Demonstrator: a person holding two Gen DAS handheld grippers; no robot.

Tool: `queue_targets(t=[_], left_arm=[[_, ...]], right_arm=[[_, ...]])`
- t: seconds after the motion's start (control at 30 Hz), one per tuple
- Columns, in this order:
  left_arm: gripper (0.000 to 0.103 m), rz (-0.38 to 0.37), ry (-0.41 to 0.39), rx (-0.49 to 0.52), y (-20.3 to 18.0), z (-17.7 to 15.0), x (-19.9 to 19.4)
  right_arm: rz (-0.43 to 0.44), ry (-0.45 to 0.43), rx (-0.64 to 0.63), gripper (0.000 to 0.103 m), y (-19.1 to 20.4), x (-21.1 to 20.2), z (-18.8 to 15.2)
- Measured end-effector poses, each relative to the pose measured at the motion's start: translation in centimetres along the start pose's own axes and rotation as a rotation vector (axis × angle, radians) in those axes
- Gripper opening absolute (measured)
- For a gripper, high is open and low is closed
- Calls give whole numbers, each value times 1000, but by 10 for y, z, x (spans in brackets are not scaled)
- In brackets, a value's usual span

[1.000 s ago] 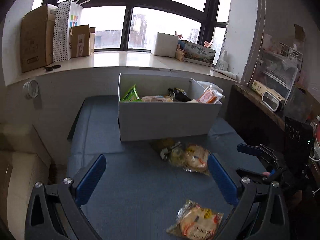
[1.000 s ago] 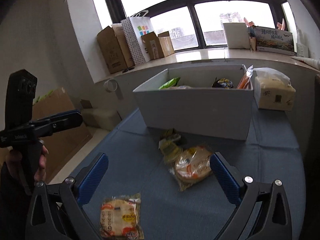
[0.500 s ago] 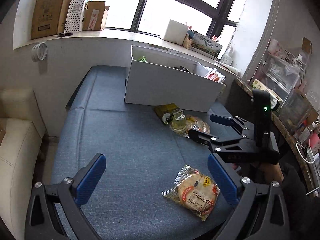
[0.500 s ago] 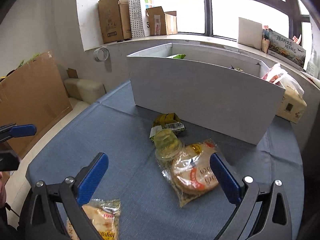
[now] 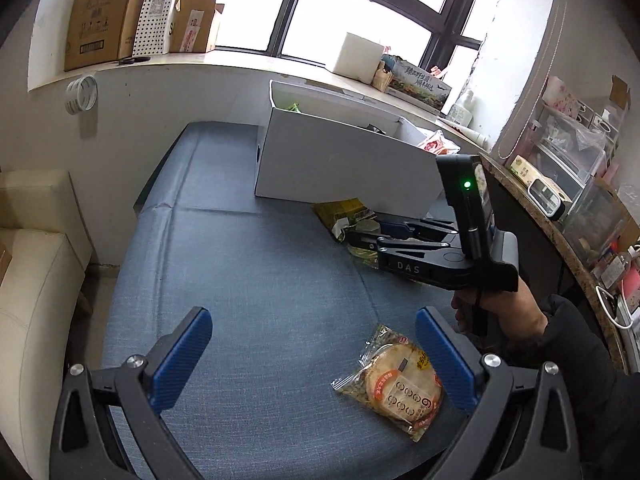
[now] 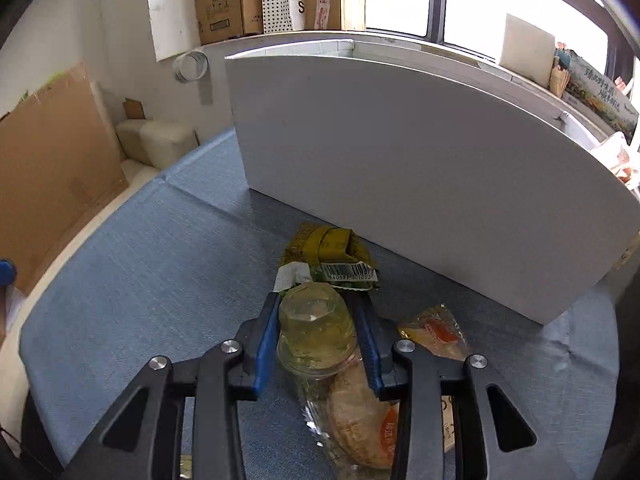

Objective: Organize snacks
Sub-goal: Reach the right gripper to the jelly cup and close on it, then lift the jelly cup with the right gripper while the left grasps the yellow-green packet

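My right gripper [image 6: 316, 320] is shut on a clear jelly cup [image 6: 314, 324] that sits on the blue table in front of the white box [image 6: 420, 168]. A green-yellow snack packet [image 6: 328, 252] lies just beyond the cup, and a wrapped round cake [image 6: 360, 416] lies under the gripper. In the left wrist view the right gripper [image 5: 360, 236] reaches in from the right beside the packet [image 5: 340, 216]. My left gripper [image 5: 316, 360] is open and empty above the near table, with a wrapped rice cracker [image 5: 396, 380] lying by its right finger.
The white box [image 5: 340, 160] holds several snacks at the back of the blue table [image 5: 240, 280]. Cardboard boxes [image 5: 100, 12] stand on the window sill. A cream seat [image 5: 32, 260] is at the left, and a cluttered shelf [image 5: 560, 184] at the right.
My right gripper moved forward and down and closed on the jelly cup. My left gripper drew back and tilted down, so the cracker now lies near its right finger.
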State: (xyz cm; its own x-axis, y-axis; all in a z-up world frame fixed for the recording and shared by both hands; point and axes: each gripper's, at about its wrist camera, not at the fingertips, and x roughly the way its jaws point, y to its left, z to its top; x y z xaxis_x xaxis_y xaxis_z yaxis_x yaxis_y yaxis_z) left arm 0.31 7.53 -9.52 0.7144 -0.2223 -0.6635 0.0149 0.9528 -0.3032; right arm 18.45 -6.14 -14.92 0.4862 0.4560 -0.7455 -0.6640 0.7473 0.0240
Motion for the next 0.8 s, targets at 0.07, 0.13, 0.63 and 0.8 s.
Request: queue_targets(t=[0.07,0.13,0.63,0.8], left_arm=[[103,-7,8,-5,0,1,4],[103,-2,19,-5,-1,3,9],[103,50,170,143,-60,76,134],[103,98,217,144,-62,93,183]], right_arm=[[10,-8,20,38,-4,-5,-2],[21,-23,41,38,-8,-14,-6],[15,-254,275,38,-46,-145,-77],[17,-261,313,38,-57,-160,-97]])
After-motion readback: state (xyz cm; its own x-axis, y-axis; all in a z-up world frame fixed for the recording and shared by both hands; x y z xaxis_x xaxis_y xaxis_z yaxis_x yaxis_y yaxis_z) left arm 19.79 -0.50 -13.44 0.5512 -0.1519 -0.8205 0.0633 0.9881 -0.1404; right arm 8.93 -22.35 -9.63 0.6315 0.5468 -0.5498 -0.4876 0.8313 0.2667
